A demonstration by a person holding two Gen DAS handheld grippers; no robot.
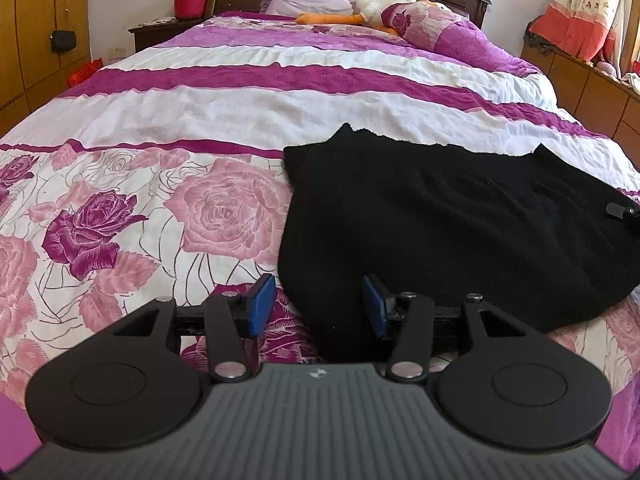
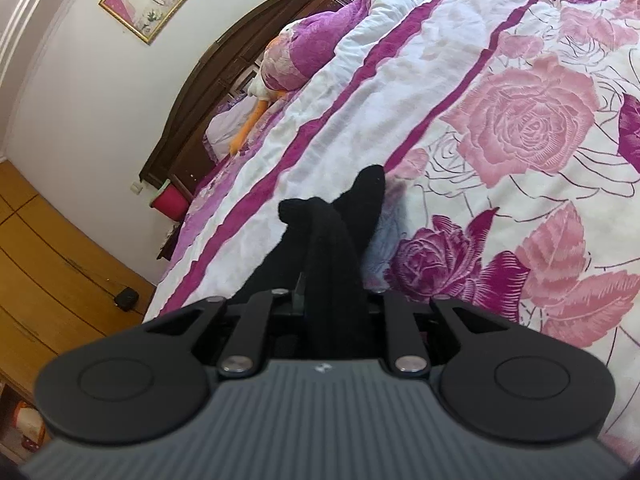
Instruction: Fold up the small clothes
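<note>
Left wrist view: left gripper (image 1: 320,306), jaws apart, at the black garment's (image 1: 440,216) lower edge, lower centre; right gripper (image 2: 332,300) clamped on bunched black cloth.

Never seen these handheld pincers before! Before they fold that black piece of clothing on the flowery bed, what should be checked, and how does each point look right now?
1. Right gripper pinching the black garment: ok, cloth is bunched between its closed jaws.
2. Left gripper gripping the garment: not ok, its jaws stand open over the near edge.
3. Garment spread flat: ok across the middle; the right-held part is gathered up.
4. Floral quilt free beside the garment: ok.
5. Plush toy out of the way: ok, far off by the headboard.
</note>
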